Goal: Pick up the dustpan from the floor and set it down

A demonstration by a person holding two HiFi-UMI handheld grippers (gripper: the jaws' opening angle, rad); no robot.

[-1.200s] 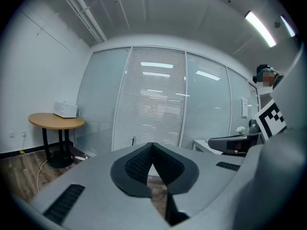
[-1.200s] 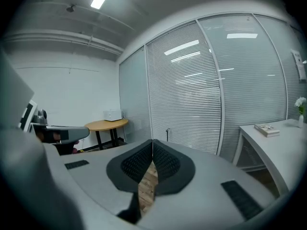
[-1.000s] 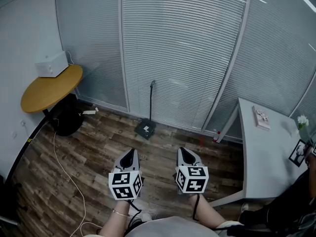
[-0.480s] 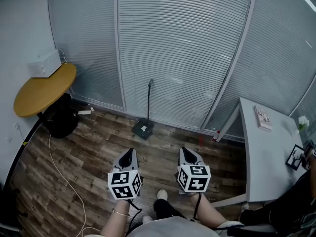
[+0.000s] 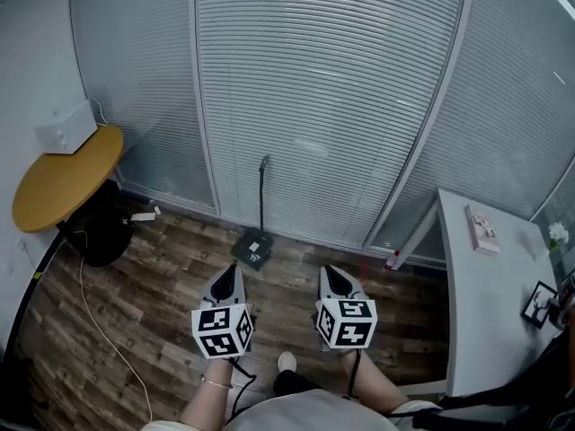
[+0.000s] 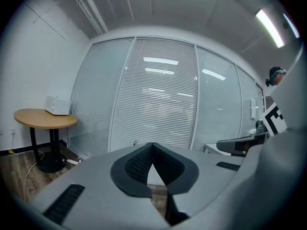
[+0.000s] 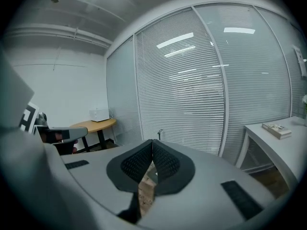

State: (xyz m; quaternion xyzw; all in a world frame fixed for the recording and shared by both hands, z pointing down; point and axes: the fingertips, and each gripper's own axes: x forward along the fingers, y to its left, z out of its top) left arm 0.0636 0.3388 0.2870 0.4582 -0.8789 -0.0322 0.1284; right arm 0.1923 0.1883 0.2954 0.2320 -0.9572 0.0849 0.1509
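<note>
The dark dustpan stands on the wood floor against the glass wall, its long handle upright. My left gripper hangs just short of it and slightly to its left, jaws shut with nothing between them. My right gripper is level with it, off to the dustpan's right, also shut and empty. In the left gripper view only the handle's top peeks over the shut left gripper. In the right gripper view the handle rises behind the right gripper.
A round wooden table with a white box stands at the left, a black base and white cable beneath. A white desk with a book fills the right. My shoe is below.
The person has stepped toward the glass wall; both grippers have come forward together and the dustpan now sits closer in front of them. Both stay shut.
</note>
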